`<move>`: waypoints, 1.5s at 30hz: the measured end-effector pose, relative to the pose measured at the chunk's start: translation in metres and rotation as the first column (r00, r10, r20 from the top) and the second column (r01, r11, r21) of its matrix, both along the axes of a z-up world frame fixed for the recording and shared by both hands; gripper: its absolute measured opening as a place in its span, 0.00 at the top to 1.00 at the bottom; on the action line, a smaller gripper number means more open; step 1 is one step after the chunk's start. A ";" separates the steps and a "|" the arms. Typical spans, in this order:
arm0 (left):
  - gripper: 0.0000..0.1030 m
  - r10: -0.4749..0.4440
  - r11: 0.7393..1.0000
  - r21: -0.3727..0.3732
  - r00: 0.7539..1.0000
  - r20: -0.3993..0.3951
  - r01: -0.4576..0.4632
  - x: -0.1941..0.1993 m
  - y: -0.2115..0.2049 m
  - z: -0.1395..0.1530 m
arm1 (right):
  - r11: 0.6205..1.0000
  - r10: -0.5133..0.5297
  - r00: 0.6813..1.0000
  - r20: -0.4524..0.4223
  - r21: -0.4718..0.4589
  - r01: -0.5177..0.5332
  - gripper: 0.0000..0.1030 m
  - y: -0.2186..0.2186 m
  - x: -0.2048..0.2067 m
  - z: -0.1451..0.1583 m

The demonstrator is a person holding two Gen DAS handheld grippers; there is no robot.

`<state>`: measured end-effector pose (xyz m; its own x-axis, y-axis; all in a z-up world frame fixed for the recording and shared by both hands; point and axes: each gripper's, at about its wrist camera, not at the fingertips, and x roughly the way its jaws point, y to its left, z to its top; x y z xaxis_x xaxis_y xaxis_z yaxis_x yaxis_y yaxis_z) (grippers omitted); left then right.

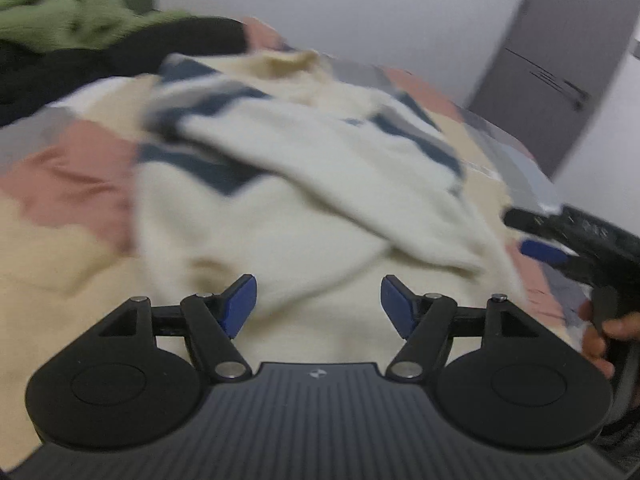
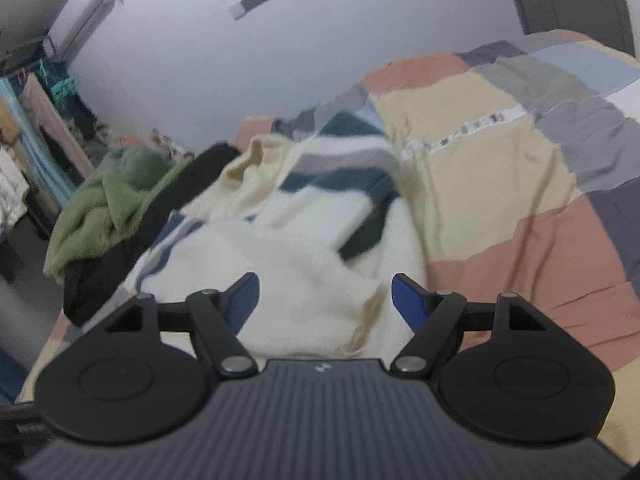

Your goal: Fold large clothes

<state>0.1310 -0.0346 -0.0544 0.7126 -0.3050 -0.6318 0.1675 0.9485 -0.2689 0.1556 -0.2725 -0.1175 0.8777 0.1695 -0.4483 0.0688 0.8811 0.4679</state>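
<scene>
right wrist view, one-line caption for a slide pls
Open right gripper above a cream striped sweater on a patchwork bedspread.

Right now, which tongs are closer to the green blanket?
Left. The left tongs are on the side of the cream sweater nearest the green blanket; the right tongs are farther across.

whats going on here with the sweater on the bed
A person is folding a cream sweater with dark blue and grey stripes, using a handheld gripper in each hand. It lies partly folded on a patchwork bedspread. The left gripper and the right gripper both hover over the near cream part with fingers spread, holding nothing. A green garment and a black garment are heaped at the far side of the bed, not yet folded.
</scene>
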 end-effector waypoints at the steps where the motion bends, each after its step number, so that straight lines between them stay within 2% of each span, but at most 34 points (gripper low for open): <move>1: 0.29 0.030 1.000 0.004 1.000 0.006 -0.030 -0.002 0.007 -0.002 | 1.000 0.005 1.000 -0.011 -0.005 -0.005 0.27 0.002 0.003 -0.002; 9: 0.29 0.187 0.976 -0.105 0.981 -0.059 -0.193 0.001 0.064 -0.017 | 1.000 0.028 0.991 -0.130 -0.010 -0.029 0.28 0.018 0.039 -0.027; 11: 0.29 0.211 0.969 -0.115 0.975 -0.076 -0.219 0.006 0.074 -0.021 | 0.999 0.032 0.987 -0.157 -0.028 -0.037 0.34 0.024 0.049 -0.033; 14: 0.29 0.226 0.961 -0.139 0.969 -0.104 -0.239 0.015 0.084 -0.030 | 0.997 0.048 0.982 -0.183 -0.052 -0.058 0.51 0.031 0.060 -0.039; 16: 0.29 0.217 0.959 -0.161 0.969 -0.118 -0.234 0.019 0.088 -0.034 | 0.995 0.071 0.982 -0.175 -0.060 -0.082 0.75 0.035 0.062 -0.037; 19: 0.29 0.206 0.958 -0.176 0.971 -0.122 -0.226 0.018 0.090 -0.035 | 0.992 0.071 0.987 -0.143 -0.097 -0.086 0.83 0.041 0.056 -0.027; 22: 0.29 0.197 0.956 -0.197 0.973 -0.119 -0.218 0.015 0.092 -0.035 | 0.989 0.032 0.997 -0.069 -0.145 -0.041 0.84 0.038 0.042 -0.011; 24: 0.29 0.194 0.954 -0.208 0.974 -0.118 -0.215 0.014 0.094 -0.035 | 0.990 -0.006 0.998 -0.055 -0.143 -0.002 0.84 0.032 0.039 -0.008; 27: 0.29 0.204 0.950 -0.213 0.971 -0.124 -0.227 0.013 0.095 -0.035 | 0.992 -0.041 0.993 -0.111 -0.125 0.027 0.81 0.023 0.041 -0.017; 30: 0.29 0.219 0.942 -0.228 0.966 -0.134 -0.245 0.011 0.099 -0.034 | 0.993 -0.063 0.986 -0.156 -0.106 0.047 0.69 0.017 0.037 -0.023; 32: 0.29 0.234 0.934 -0.241 0.962 -0.143 -0.263 0.009 0.103 -0.035 | 0.990 -0.100 0.982 -0.160 -0.110 0.082 0.52 0.013 0.027 -0.019; 34: 0.29 0.242 0.927 -0.257 0.959 -0.149 -0.274 0.007 0.106 -0.035 | 0.989 -0.128 0.982 -0.141 -0.093 0.116 0.22 0.007 0.016 -0.015; 35: 0.29 0.245 0.924 -0.263 0.957 -0.153 -0.278 0.007 0.107 -0.035 | 0.986 -0.153 0.979 -0.135 -0.089 0.142 0.19 0.004 0.010 -0.013; 37: 0.28 0.245 0.919 -0.273 0.955 -0.169 -0.284 0.008 0.109 -0.038 | 0.981 -0.187 0.971 -0.153 -0.090 0.174 0.19 -0.001 0.003 -0.014; 39: 0.28 0.228 0.915 -0.292 0.955 -0.190 -0.277 0.010 0.109 -0.042 | 0.981 -0.193 0.961 -0.197 -0.050 0.187 0.19 -0.008 0.000 -0.022; 42: 0.26 0.217 0.920 -0.284 0.955 -0.203 -0.270 0.011 0.105 -0.046 | 0.980 -0.149 0.948 -0.282 0.086 0.179 0.19 -0.017 0.001 -0.041; 45: 0.25 0.220 0.920 -0.280 0.952 -0.213 -0.275 0.011 0.103 -0.049 | 0.956 -0.067 0.940 -0.334 0.249 0.156 0.17 -0.019 -0.002 -0.058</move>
<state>0.1416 0.0687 -0.1032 0.6773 -0.3291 -0.6580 -0.1380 0.8217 -0.5530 0.1536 -0.2917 -0.1758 0.7160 0.2320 -0.6584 0.3440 0.7034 0.6220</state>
